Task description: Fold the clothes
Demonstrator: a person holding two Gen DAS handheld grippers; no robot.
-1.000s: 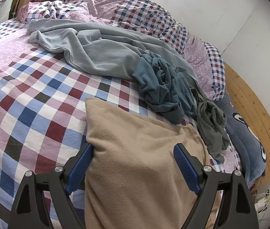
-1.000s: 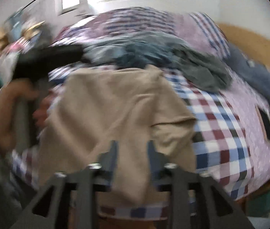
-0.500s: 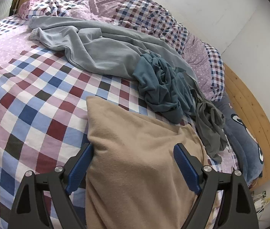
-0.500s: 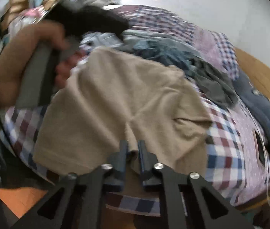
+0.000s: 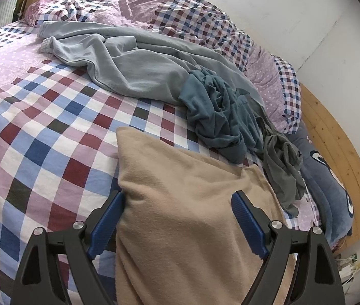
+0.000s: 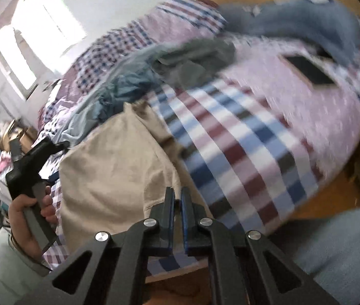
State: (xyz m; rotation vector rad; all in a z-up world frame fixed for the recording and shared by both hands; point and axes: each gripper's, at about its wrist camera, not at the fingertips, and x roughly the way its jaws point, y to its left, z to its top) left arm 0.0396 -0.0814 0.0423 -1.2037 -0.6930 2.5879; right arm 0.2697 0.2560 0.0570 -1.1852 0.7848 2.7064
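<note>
On the near part of the checked bedspread [image 5: 40, 137] lies a beige garment [image 5: 180, 203], folded over and reaching down toward the bed's near edge. The left gripper [image 5: 177, 218] hangs over it with its blue-padded jaws wide apart, one either side of the cloth, the pads not pressing it. In the right wrist view, which is blurred, the right gripper [image 6: 177, 203] has its jaws drawn together at the garment's near edge; whether cloth is pinched between them I cannot tell. The left hand [image 6: 27, 216] grips the other tool's handle at the left. Beyond the beige piece sit a crumpled teal garment [image 5: 215, 111], a grey one [image 5: 281, 167] to its right, and a pale blue-grey garment [image 5: 134, 66] spread farther back. A dark phone [image 6: 309, 70] lies on the pink dotted area at the right.
</note>
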